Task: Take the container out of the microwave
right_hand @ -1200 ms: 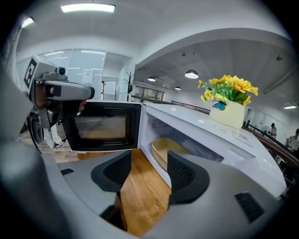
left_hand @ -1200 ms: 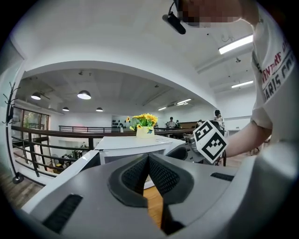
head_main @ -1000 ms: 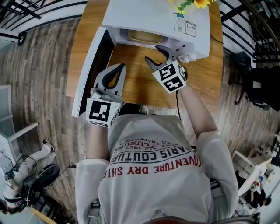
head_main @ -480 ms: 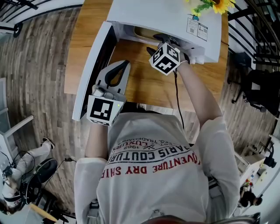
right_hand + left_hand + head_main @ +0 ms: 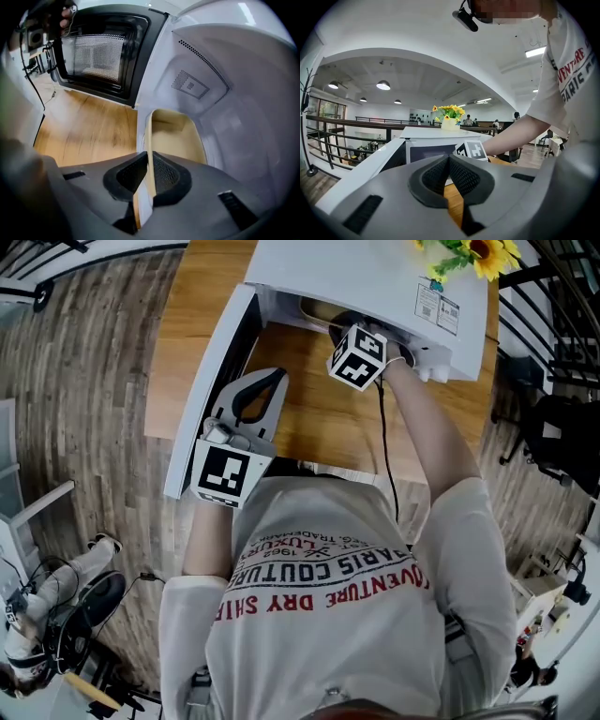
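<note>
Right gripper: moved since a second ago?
Yes. In the head view the right gripper went from above the table into the opening of the microwave. Its jaws have just been closing and now pinch the near wall of the container.

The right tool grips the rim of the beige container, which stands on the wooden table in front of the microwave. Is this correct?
Not quite. The right tool, whose jaws have just been closing, does grip the rim of the beige container, but the container stands inside the microwave, not on the wooden table. The right gripper view shows it.
</note>
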A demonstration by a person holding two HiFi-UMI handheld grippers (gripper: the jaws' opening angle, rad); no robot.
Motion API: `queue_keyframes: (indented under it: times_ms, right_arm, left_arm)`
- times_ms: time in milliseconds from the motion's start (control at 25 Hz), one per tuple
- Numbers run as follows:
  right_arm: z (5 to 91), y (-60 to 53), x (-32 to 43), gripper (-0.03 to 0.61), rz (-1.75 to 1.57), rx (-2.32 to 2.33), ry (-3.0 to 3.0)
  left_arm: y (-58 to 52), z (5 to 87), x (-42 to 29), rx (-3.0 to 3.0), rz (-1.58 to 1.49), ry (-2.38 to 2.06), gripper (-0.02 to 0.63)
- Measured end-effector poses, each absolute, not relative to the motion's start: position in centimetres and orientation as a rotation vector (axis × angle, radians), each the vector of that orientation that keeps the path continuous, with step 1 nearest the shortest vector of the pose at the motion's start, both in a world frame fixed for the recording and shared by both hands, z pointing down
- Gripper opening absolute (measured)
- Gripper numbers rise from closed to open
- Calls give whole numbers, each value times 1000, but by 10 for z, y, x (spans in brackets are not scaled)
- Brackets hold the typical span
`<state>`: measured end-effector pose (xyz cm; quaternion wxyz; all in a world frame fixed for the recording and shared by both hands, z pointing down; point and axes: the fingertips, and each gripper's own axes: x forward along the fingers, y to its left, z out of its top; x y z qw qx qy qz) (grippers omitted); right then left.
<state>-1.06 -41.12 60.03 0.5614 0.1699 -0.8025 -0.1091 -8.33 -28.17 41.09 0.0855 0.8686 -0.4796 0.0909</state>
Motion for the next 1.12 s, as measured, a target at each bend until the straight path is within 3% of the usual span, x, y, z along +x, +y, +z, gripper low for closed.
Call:
queue_keyframes:
  times_ms: [1120]
  right_arm:
    - [487,-278,14,32,10,745,-2301]
  left_arm:
    - [-230,373,-68,2673,225,-1423,12]
